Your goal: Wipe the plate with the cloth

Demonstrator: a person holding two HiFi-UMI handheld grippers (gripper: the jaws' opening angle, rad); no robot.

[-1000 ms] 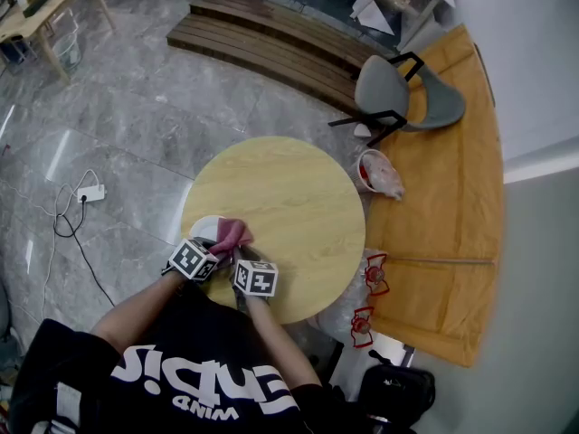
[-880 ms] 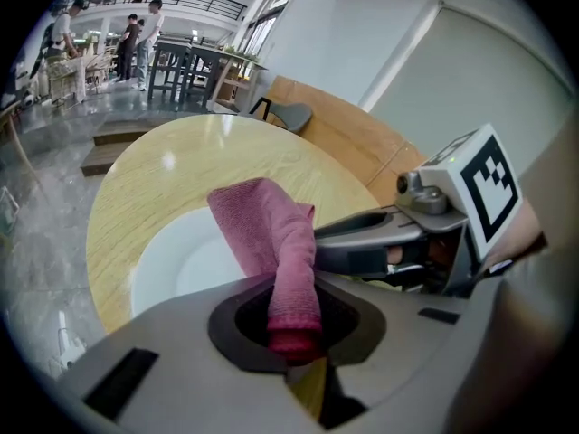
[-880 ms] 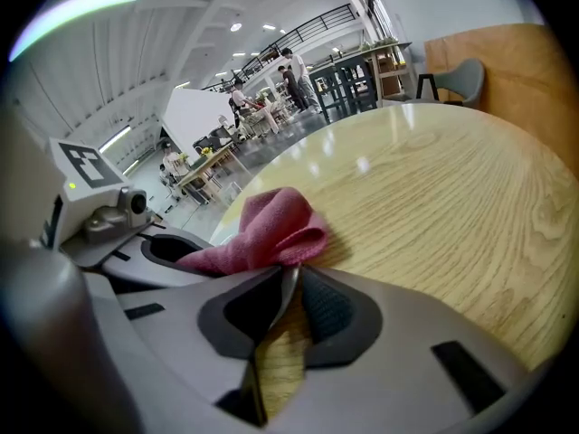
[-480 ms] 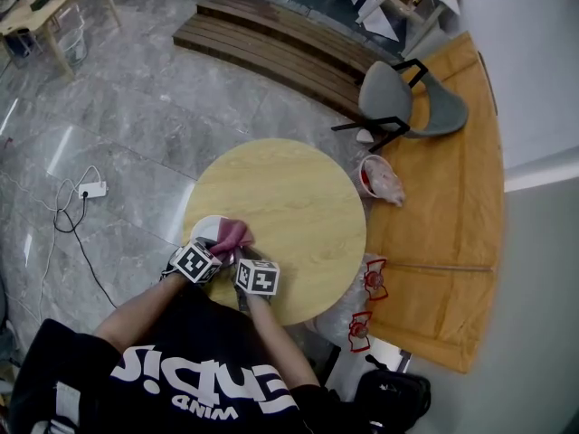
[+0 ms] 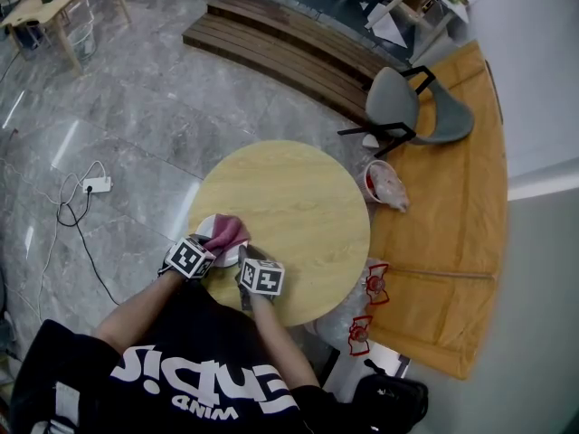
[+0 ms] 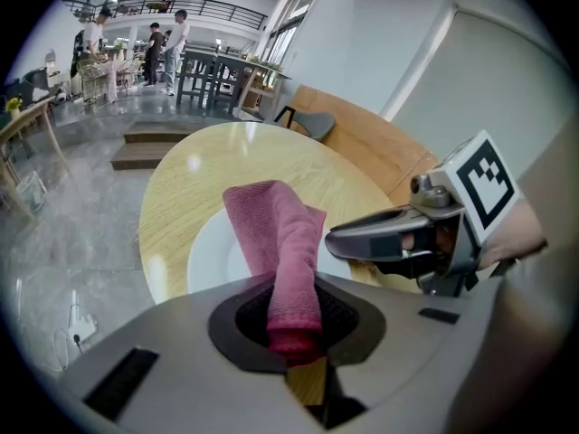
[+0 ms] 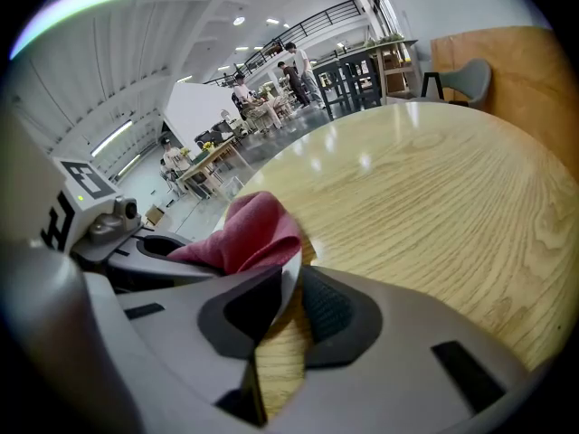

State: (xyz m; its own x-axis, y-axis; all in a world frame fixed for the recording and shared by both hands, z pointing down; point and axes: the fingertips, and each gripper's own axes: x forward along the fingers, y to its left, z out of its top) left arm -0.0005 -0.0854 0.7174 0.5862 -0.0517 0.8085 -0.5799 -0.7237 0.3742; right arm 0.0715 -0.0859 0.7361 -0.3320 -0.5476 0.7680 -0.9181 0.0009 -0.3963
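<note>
A round wooden counter [image 5: 298,197] stands on a grey marble floor [image 5: 136,125], and most of its top is bare. The white plate [image 6: 213,256] sits at the counter's near left edge. The left gripper [image 6: 294,328] has its fingers pinched on the pink cloth [image 6: 280,233], which drapes onto the plate. The right gripper [image 7: 288,297] has its fingers clamped on the plate's rim, just beside the cloth.
</note>
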